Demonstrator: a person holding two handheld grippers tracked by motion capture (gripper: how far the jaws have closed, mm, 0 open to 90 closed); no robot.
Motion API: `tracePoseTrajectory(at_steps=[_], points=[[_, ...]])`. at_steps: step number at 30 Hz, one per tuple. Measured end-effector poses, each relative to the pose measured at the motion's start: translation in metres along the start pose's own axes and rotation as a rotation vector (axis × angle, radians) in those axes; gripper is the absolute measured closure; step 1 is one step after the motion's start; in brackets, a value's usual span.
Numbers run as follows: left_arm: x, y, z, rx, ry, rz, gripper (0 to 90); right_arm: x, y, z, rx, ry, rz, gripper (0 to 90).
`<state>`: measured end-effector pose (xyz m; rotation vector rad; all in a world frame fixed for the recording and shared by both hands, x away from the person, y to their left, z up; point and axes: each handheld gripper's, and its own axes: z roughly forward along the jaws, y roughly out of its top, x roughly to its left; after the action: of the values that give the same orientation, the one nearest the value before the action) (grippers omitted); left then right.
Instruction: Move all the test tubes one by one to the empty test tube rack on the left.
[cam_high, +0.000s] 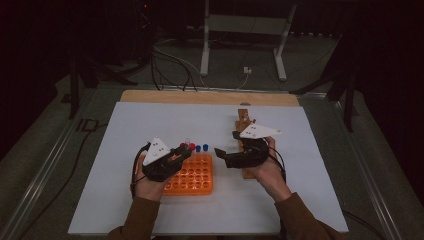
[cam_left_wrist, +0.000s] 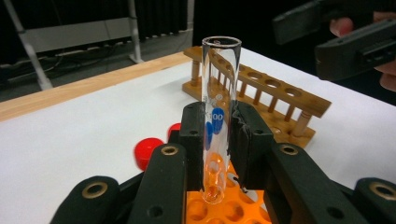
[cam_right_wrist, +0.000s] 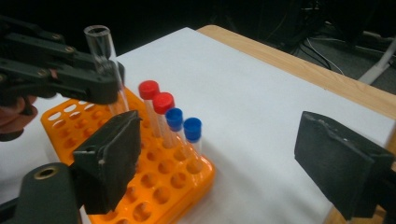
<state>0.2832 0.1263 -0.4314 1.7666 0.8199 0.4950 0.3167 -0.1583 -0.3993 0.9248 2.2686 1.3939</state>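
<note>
We've got the left gripper (cam_left_wrist: 218, 140) clamped on a clear uncapped glass test tube (cam_left_wrist: 219, 107), held upright just above the orange plastic tube rack (cam_right_wrist: 154, 186), probably so it clears the holes. The right gripper (cam_right_wrist: 224, 163) hangs wide open nearby with nothing in it, likely ready to take the tube.

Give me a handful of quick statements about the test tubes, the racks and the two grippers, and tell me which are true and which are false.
1. The left gripper is shut on an uncapped glass tube. True.
2. The right gripper holds a blue-capped tube. False: its jaws stand wide apart with nothing between them.
3. Four capped tubes stand in the orange rack. True: two red-capped tubes, two blue-capped tubes.
4. The wooden rack is full of tubes. False: the holes that show are empty.
</note>
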Motion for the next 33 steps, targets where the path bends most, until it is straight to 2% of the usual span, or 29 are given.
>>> tracePoseTrajectory(at_steps=[5, 10, 18, 25, 33], points=[[0.006, -0.002, -0.003, -0.012, 0.033, -0.025, 76.5, -0.005, -0.006, -0.002, 0.005, -0.016, 0.018, 4.6], [0.011, -0.004, -0.004, -0.019, 0.074, -0.031, 76.5, -0.01, -0.013, -0.006, 0.012, -0.032, 0.024, 0.5], [0.019, -0.016, 0.001, -0.018, 0.141, -0.061, 76.5, -0.016, -0.021, -0.013, 0.003, -0.068, 0.035, 0.1], [0.027, -0.024, 0.009, 0.023, 0.166, -0.1, 76.5, -0.017, -0.025, -0.016, -0.001, -0.06, 0.041, 0.1], [0.031, -0.032, 0.022, 0.137, 0.181, -0.128, 76.4, -0.018, -0.028, -0.016, 0.006, -0.052, 0.037, 0.1]])
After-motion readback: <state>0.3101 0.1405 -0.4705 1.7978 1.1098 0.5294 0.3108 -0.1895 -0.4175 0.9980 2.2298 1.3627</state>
